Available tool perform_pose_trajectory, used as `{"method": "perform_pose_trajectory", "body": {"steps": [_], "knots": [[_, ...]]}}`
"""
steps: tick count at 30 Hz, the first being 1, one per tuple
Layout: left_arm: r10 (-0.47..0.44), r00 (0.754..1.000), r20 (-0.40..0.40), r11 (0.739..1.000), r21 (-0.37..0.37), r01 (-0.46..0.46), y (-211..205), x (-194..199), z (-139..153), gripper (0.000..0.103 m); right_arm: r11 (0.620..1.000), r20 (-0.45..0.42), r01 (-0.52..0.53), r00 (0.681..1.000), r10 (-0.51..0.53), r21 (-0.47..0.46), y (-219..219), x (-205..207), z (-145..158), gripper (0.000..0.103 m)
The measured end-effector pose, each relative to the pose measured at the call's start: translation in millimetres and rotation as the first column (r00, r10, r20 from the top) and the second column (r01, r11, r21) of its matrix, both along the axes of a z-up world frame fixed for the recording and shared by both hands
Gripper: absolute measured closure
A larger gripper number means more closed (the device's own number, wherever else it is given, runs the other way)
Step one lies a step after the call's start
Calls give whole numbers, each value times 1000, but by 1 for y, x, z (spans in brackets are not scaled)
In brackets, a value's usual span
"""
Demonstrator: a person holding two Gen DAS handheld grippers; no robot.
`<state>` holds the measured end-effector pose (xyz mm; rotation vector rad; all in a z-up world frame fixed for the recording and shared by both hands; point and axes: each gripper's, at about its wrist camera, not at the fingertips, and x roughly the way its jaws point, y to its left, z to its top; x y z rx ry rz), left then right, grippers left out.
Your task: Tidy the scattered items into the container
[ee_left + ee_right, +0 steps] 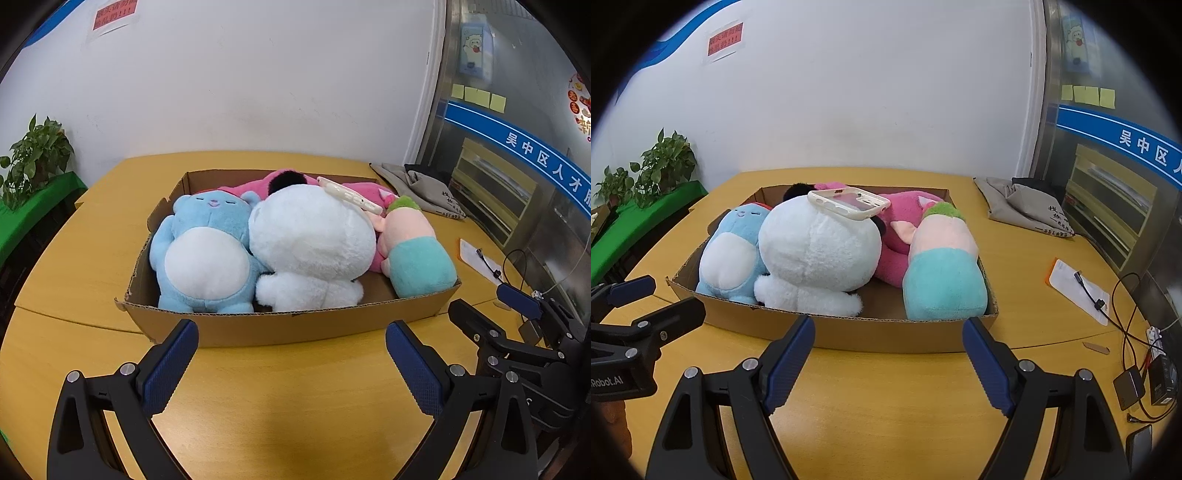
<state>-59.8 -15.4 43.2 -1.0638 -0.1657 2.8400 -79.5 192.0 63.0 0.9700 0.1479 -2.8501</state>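
Both grippers hang low over the yellow wooden table (295,387), jaws spread wide and holding nothing: the left gripper (291,354) faces the near wall of the cardboard box (295,325), and the right gripper (888,350) faces the same wall a little further right, with bare tabletop between fingertips and cardboard. Each gripper shows at the edge of the other's view, the two just beside one another. Inside the box lie four soft toys packed tight: a blue bear (205,251) on its back at the left, a white plush (314,243) pressed against it in the middle, a pink plush (905,229) behind, and a plush with a teal bottom and green tuft (943,269) along the right wall. A cream phone case (849,203) rests tilted on top of the white plush, above the rim. To the right of the box, well apart from it, a grey cloth bag (1023,206) lies near the wall, then a sheet of paper (1078,291) with a black cable (1126,306) across it, and small black boxes (1145,380) at the table's right edge. Potted plants (665,166) stand on a green surface at the far left.
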Motion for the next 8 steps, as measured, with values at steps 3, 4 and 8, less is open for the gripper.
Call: {"method": "perform_pose_trajectory", "body": {"steps": [3, 4, 8], "knots": [[9, 1000, -6, 1000, -6, -9, 1, 2, 1, 0, 1000, 1, 2, 1000, -2, -2, 1, 0, 0, 21], [8, 1000, -5, 1000, -6, -8, 1, 3, 1, 0, 1000, 1, 2, 1000, -2, -1, 1, 0, 0, 21], [12, 1000, -11, 1000, -26, -12, 2, 3, 2, 0, 1000, 3, 1, 1000, -1, -5, 1, 1, -1, 21]]}}
